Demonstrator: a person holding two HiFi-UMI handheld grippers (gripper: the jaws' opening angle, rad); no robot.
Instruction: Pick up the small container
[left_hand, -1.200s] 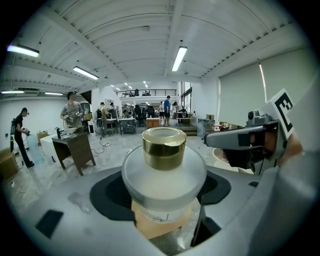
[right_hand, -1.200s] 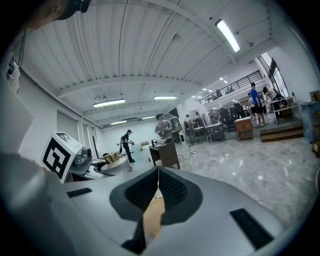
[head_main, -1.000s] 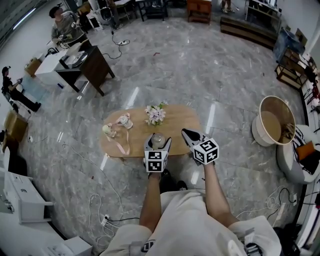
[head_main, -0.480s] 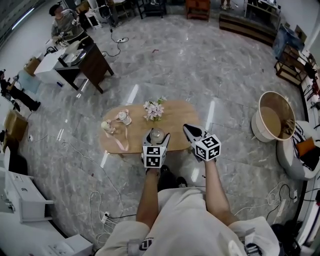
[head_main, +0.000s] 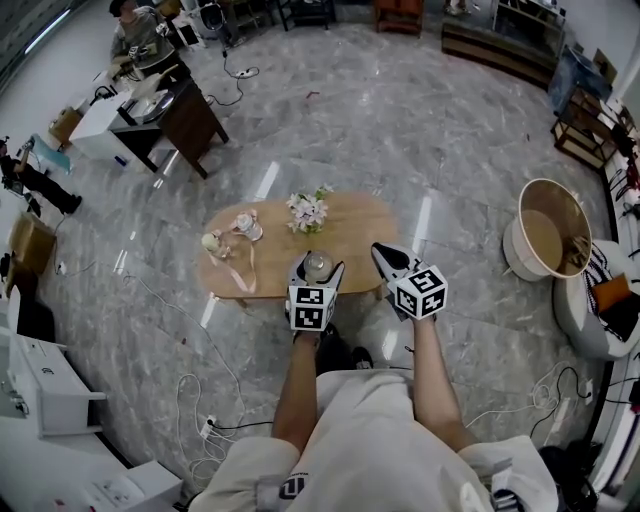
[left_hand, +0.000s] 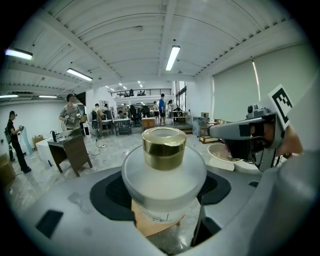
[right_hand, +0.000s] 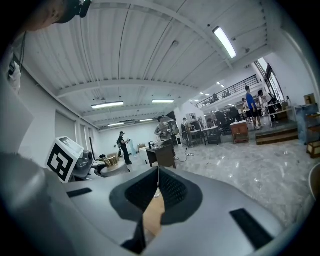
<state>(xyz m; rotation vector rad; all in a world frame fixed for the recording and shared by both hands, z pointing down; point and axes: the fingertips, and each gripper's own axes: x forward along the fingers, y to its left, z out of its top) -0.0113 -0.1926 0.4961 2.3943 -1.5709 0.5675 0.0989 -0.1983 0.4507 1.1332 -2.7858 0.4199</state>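
Note:
The small container (head_main: 318, 266) is a frosted glass jar with a gold lid (left_hand: 164, 148). My left gripper (head_main: 317, 274) is shut on it and holds it upright over the near edge of the oval wooden table (head_main: 355, 228). In the left gripper view the jar's body (left_hand: 164, 175) fills the space between the jaws. To the right of it, my right gripper (head_main: 384, 257) is shut with nothing in it; its black pads (right_hand: 170, 189) meet in the right gripper view. That view also shows the gold lid (right_hand: 111, 160) far left.
On the table stand a small bunch of flowers (head_main: 307, 211), a small jar (head_main: 247, 228), a pale round thing (head_main: 212, 242) and a pink ribbon (head_main: 240, 275). A round tub (head_main: 548, 240) stands on the floor at right. A dark desk (head_main: 170, 105) with a person is far left.
The left gripper stays shut on the jar, holding it over the table's near edge. Both grippers have barely shifted; the head view has drifted slightly.

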